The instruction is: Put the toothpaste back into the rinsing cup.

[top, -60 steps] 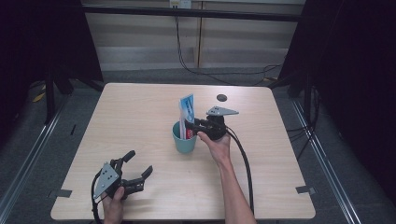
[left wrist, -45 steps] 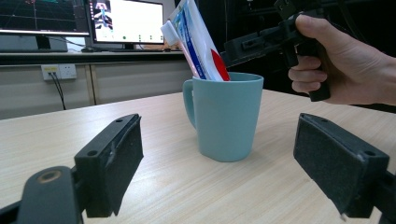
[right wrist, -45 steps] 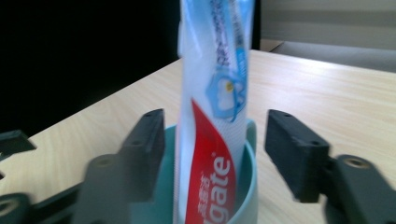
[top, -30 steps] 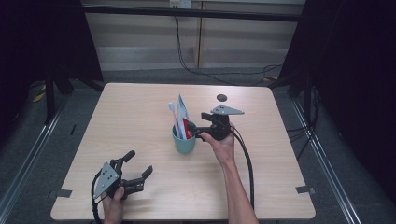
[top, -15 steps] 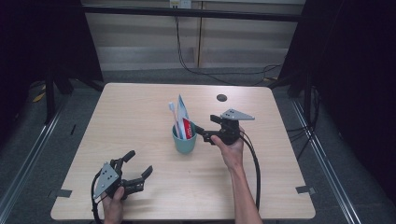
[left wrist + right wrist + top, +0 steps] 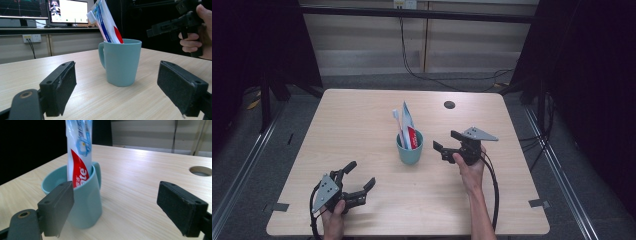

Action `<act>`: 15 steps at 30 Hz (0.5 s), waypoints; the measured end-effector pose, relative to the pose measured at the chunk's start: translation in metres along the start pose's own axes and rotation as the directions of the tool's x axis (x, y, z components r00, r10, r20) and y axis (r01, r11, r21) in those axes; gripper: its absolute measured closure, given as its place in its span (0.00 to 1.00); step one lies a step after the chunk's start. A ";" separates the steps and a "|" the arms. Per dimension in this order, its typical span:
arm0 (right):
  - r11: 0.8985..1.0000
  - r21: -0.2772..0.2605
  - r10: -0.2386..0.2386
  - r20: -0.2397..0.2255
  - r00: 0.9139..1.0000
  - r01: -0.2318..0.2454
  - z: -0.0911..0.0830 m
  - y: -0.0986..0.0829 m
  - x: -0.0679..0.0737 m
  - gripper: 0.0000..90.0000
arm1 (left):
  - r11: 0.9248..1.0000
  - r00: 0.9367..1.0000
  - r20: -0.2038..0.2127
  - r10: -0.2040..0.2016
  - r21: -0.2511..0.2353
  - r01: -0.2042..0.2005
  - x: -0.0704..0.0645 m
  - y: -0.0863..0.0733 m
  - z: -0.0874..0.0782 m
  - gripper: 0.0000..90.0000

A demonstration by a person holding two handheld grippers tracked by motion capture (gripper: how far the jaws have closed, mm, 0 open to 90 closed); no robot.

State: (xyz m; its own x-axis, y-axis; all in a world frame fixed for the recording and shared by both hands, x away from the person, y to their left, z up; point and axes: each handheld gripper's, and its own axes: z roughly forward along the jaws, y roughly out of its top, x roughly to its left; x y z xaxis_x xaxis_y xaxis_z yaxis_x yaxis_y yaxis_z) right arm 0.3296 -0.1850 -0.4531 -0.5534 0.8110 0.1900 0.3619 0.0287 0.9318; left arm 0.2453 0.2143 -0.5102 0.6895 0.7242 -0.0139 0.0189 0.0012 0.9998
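Note:
A teal mug [image 6: 409, 148] stands upright near the table's middle, holding a toothpaste tube [image 6: 410, 131] and a white toothbrush [image 6: 397, 120]. My right gripper [image 6: 446, 141] hovers open just right of the mug, jaws pointing at it, nothing between them. From the right gripper view the mug [image 6: 82, 195] and tube [image 6: 78, 152] sit left of centre, partly behind the left jaw. My left gripper [image 6: 358, 176] rests open near the front left of the table. Its view shows the mug [image 6: 121, 62], the tube [image 6: 107, 21] and the toothbrush [image 6: 93, 18] ahead, with the other hand's gripper [image 6: 175, 22] at upper right.
The wooden table [image 6: 362, 115] has a round cable hole [image 6: 449, 105] at the back right. Cables trail from both grippers off the front edge. Monitors [image 6: 40, 10] stand beyond the table in the left gripper view. Dark curtains and floor rails flank the table.
The right gripper let go of the toothpaste tube, which now leans in the mug, and drew back to the right with its jaws open. The left gripper stayed still.

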 end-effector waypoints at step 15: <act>1.000 -0.002 0.015 0.098 0.995 -0.015 -0.028 -0.030 -0.007 0.16 | 1.000 1.000 -0.009 0.008 0.003 -0.008 0.000 0.000 0.000 0.17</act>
State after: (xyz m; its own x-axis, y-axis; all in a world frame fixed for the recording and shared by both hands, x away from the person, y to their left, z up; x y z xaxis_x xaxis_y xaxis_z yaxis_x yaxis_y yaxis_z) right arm 0.3017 -0.2077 -0.4739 -0.4715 0.8648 0.1728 0.3688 0.0154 0.9294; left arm 0.2455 0.2144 -0.5101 0.6828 0.7306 -0.0055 0.0151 -0.0066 0.9999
